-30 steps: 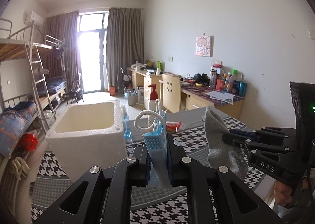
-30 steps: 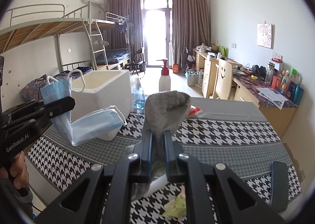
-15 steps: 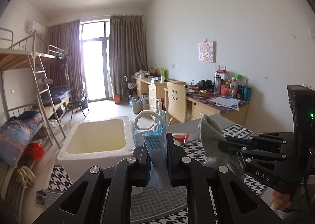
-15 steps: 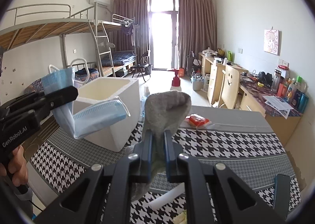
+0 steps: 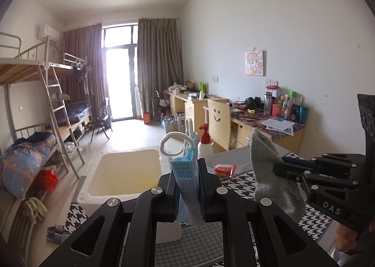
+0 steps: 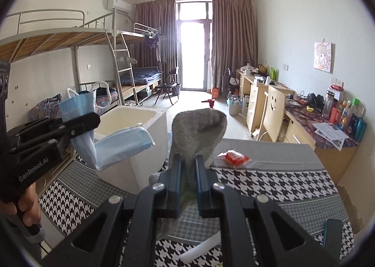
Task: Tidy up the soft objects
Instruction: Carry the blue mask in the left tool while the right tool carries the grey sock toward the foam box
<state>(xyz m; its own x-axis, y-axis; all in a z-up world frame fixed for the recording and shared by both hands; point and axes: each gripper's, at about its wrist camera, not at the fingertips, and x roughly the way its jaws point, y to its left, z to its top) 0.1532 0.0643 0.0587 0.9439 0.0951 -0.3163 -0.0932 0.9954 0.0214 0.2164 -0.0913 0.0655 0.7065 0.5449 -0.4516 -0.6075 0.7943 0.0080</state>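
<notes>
Grippers raised over the houndstooth-patterned tablecloth (image 6: pixel 269 180), each clamped on something soft. My left gripper (image 5: pixel 186 193) is closed tight on a pale blue pleated face mask (image 5: pixel 187 173), its white ear loops curling up above the jaws; in the right wrist view the mask's free half hangs out sideways from that gripper (image 6: pixel 82 123), over the near wall of the open white foam box (image 5: pixel 124 173). My right gripper (image 6: pixel 187 182) pinches a limp grey knit sock (image 6: pixel 199 131) at mid-length, the toe end standing up above the jaws and the rest drooping below. The box stands at the tablecloth's left edge, a white pump bottle with a red top (image 5: pixel 204 147) just behind its far corner and a small red packet (image 5: pixel 225 169) lying on the grey border beyond.

Both items look bound for the box, I judge, and neither is in it yet. The risks lie in the drop. The mask's dangling half or an ear loop could snag on the box rim and leave it draped over the wall. The sock's hanging tail could brush the pump bottle or land outside if I release too early. With both grippers close together, they could also knock each other over the opening.
</notes>
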